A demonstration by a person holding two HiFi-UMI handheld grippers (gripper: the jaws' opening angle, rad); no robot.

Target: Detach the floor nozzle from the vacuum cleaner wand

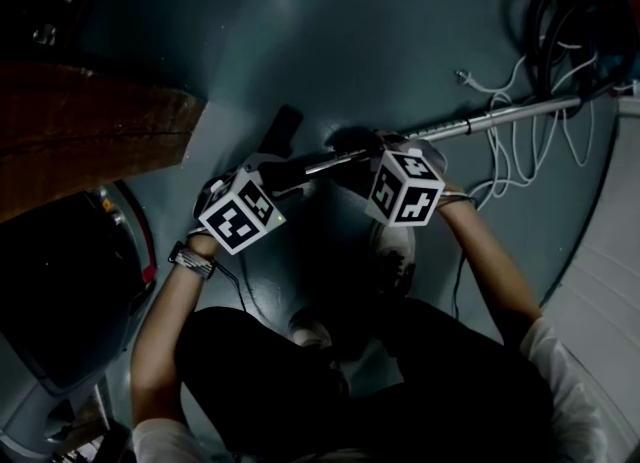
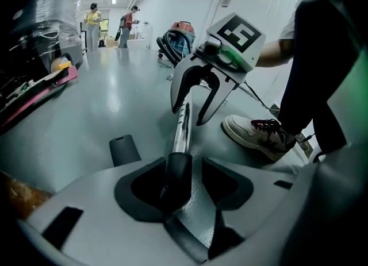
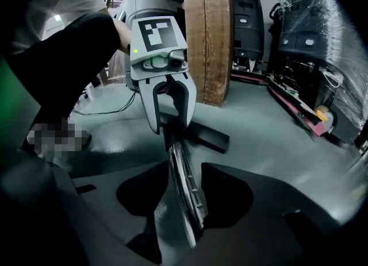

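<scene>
The wand (image 1: 480, 123) is laid low over the grey floor (image 1: 350, 31), and the floor nozzle (image 1: 284, 128) is seen at its left end. The left claw (image 2: 188, 173) is held apart around the wand's dark end, and the right claw (image 3: 184, 184) is held apart around its chrome part.

White short sleeves (image 1: 565, 363), dark trousers (image 1: 260, 381), pale sneaker (image 2: 256, 135) (dark laces), striped wristband (image 1: 192, 261)

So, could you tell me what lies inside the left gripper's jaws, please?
A black tube, continuing into the chrome wand, lies between the jaws of the open left gripper. Its lower end is hidden behind the gripper body.
</scene>
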